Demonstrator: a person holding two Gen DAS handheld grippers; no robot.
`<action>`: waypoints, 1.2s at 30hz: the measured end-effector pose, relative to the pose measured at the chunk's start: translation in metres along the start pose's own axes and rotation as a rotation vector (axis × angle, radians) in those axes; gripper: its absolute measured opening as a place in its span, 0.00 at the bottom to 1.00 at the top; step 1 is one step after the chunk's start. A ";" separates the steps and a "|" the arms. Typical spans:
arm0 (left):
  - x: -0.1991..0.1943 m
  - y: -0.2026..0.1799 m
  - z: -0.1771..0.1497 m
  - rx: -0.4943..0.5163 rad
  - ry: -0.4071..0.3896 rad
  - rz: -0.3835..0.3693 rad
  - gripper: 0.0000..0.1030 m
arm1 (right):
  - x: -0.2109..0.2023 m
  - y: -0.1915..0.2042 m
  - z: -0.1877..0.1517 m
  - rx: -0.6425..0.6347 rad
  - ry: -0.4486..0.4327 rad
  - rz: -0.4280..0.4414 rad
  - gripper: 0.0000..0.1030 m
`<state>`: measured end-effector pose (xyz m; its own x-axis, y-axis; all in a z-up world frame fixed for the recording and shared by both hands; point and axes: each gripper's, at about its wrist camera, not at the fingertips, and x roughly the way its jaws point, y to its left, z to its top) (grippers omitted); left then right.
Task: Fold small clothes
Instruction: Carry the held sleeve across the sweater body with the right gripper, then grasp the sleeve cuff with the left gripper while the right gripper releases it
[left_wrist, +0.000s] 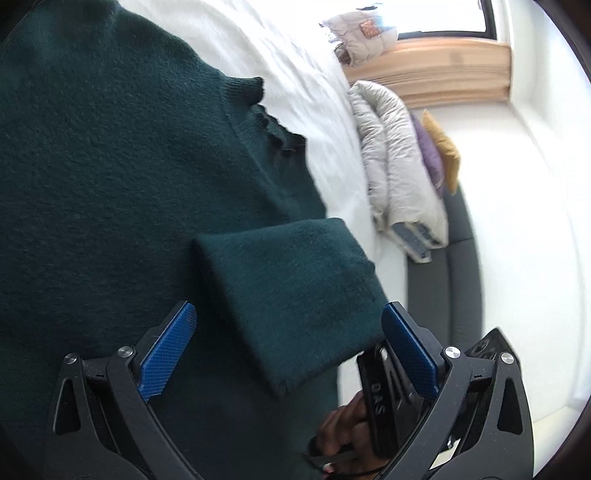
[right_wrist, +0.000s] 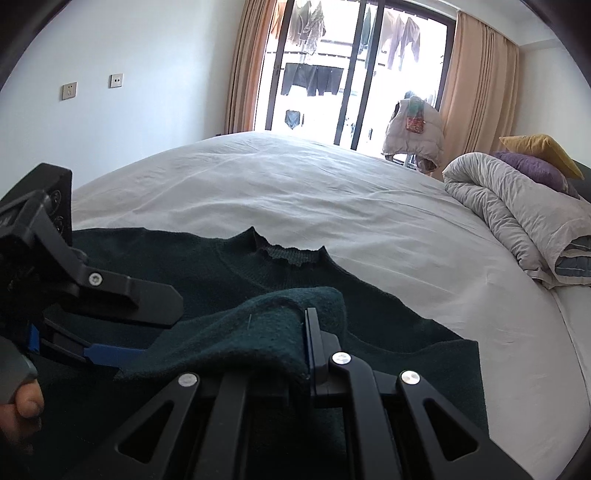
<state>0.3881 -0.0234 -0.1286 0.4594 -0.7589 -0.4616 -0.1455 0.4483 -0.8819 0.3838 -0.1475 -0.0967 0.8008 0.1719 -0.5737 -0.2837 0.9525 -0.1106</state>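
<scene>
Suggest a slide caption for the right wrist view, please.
Right gripper shut on green sweater sleeve, folding it over on the white bed.

Sweater (left_wrist: 110, 184): dark green knit cloth, matt, fuzzy nap; neck edge ribbed and wavy. Folded sleeve (left_wrist: 295, 295): same fuzzy knit.
Left gripper (left_wrist: 288, 328): matt black plastic frame, bright metal screw heads; fingers (left_wrist: 166, 354) faced with blue pads, fine dimpled texture.
Right gripper (right_wrist: 291, 350): matt black plastic, shiny round metal fasteners.
Bed sheet (right_wrist: 295, 192): white cloth, smooth, lightly creased.
Duvet (right_wrist: 517, 221), far right: pale grey cloth, crinkled.
Curtains (right_wrist: 480, 81): tan cloth, pleated.
</scene>
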 end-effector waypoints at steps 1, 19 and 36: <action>0.001 0.000 0.001 -0.009 -0.003 -0.021 0.98 | -0.001 0.001 0.001 0.000 -0.002 0.000 0.07; 0.025 0.000 0.016 -0.054 0.007 -0.101 0.07 | -0.003 0.001 -0.016 0.032 0.038 -0.021 0.09; -0.036 -0.014 0.061 0.142 -0.183 0.159 0.06 | -0.026 -0.107 -0.125 0.928 0.114 0.323 0.73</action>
<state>0.4269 0.0258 -0.0936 0.5927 -0.5818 -0.5569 -0.1105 0.6262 -0.7718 0.3274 -0.2849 -0.1709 0.6887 0.4790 -0.5443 0.0858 0.6916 0.7171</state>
